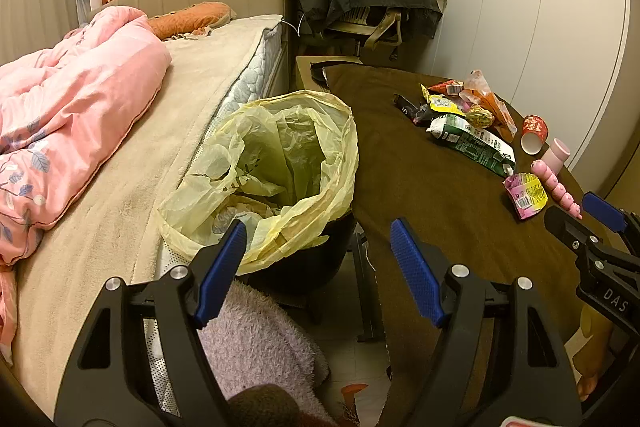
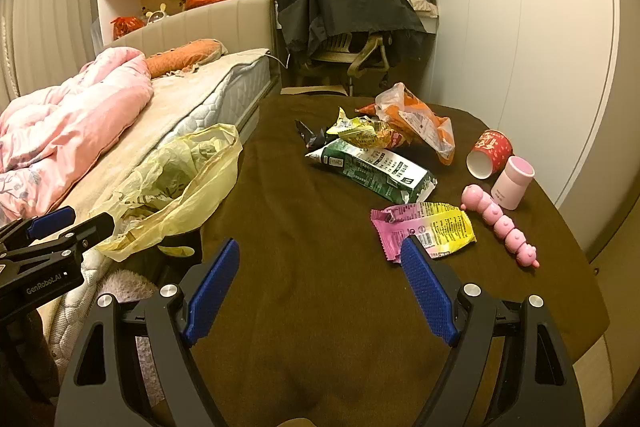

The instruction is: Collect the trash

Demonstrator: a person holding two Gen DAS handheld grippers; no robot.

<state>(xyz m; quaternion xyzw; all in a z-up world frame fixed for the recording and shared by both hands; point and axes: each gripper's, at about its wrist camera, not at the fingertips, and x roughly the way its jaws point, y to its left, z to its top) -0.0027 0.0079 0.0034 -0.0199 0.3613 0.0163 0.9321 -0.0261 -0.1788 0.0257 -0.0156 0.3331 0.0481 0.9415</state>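
Far left: a bed (image 1: 132,163) carrying a crumpled pink quilt (image 1: 68,115), with an orange pillow (image 2: 182,57) toward the headboard.

Left of centre: a black bin (image 1: 308,263) lined with a pale yellow bag (image 1: 280,155), standing between the bed and a table (image 2: 304,267) draped in brown cloth. The bag's mouth gapes upward; some crumpled pale material lies inside. A fuzzy lilac towel (image 1: 256,343) lies below, near the bin.

Left gripper (image 1: 318,259): jaws released and empty, blue pads spread wide, one in front of the bin's near rim, the other over the table's left edge.

Centre: right gripper (image 2: 320,287), jaws likewise released and empty, hovering above the bare near part of the cloth.

Centre right, on the table: the trash. A pink-and-yellow wrapper (image 2: 424,229) lies nearest, just past the right pad. Farther off lies a green-and-white carton (image 2: 376,171), flattened on its side; behind it, a heap of a black wrapper (image 2: 310,135), yellow wrappers (image 2: 356,131) and an orange-and-clear bag (image 2: 420,125).

Right: a tipped red paper cup (image 2: 490,153), a pink cylinder (image 2: 514,183) and a pink knobbly toy (image 2: 500,225).

Far background: a chair (image 2: 360,55) draped in dark clothing.
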